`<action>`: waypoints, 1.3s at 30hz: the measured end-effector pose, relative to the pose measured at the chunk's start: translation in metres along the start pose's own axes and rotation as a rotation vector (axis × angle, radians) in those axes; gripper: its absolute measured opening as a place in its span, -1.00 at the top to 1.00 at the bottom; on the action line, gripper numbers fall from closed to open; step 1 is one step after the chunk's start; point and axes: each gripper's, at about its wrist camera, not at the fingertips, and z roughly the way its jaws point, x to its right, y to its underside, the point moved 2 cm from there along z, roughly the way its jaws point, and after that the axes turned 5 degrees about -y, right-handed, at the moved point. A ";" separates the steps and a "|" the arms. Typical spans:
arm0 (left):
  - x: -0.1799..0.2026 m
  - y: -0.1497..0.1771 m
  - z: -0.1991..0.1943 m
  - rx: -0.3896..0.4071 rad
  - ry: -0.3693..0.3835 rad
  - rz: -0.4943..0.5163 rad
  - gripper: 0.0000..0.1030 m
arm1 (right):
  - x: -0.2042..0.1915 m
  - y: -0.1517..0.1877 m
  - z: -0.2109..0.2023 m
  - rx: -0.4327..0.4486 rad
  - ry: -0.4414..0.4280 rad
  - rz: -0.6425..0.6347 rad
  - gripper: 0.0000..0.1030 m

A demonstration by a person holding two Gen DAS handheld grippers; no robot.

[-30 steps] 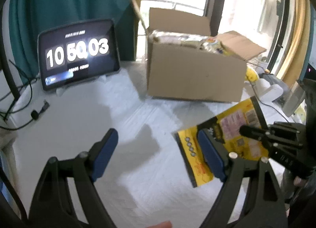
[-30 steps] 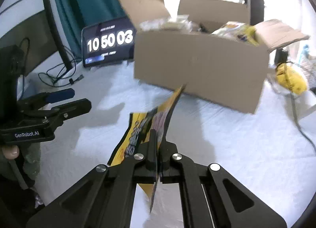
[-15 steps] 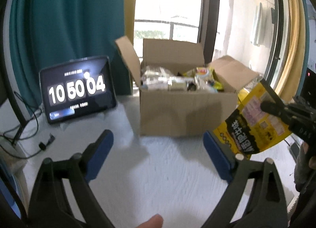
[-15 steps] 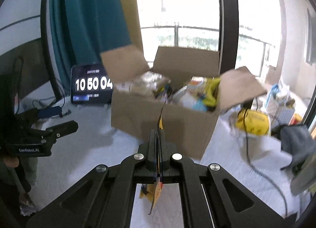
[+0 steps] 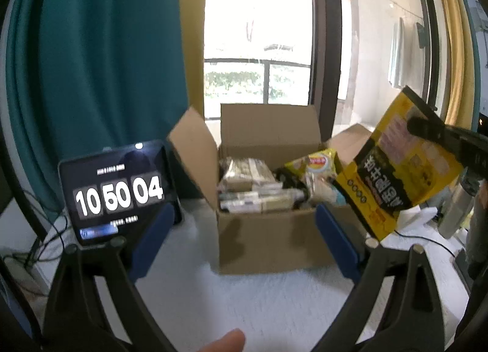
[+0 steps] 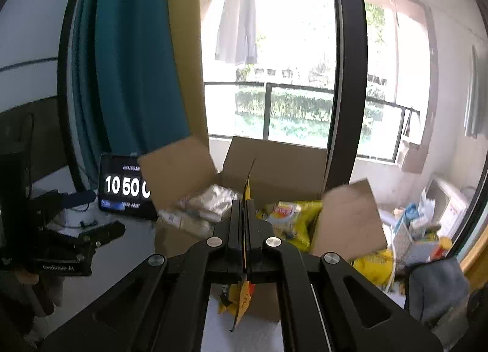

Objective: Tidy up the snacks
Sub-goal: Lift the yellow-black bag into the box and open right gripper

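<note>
Right gripper (image 6: 244, 215) clenched a flat yellow-and-black snack packet (image 5: 402, 166) beside an open brown cardboard box (image 5: 268, 242) of snacks.
The packet hung at the left wrist view's right edge; left gripper (image 5: 244, 236) gaped, released, holding nothing.

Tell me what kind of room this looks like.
Probably a room in a home, beside a balcony: teal curtain, glass balcony door with laundry hanging outside, and a cardboard box of snacks on a white table.
</note>
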 end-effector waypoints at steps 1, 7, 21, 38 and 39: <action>0.000 -0.005 0.003 0.009 -0.005 0.001 -0.85 | 0.001 -0.004 0.003 0.005 0.002 -0.004 0.97; -0.003 -0.031 0.023 0.052 -0.013 0.001 -0.85 | 0.006 -0.025 0.031 0.025 0.009 -0.020 0.97; -0.016 -0.062 0.095 0.058 -0.051 -0.017 -0.85 | 0.029 -0.050 0.148 0.019 0.033 -0.034 0.97; -0.022 -0.057 0.107 0.034 -0.081 -0.030 -0.85 | 0.073 0.001 0.240 -0.227 0.157 0.136 0.73; -0.020 -0.057 0.105 0.034 -0.083 -0.030 -0.85 | 0.074 0.002 0.237 -0.232 0.162 0.140 0.70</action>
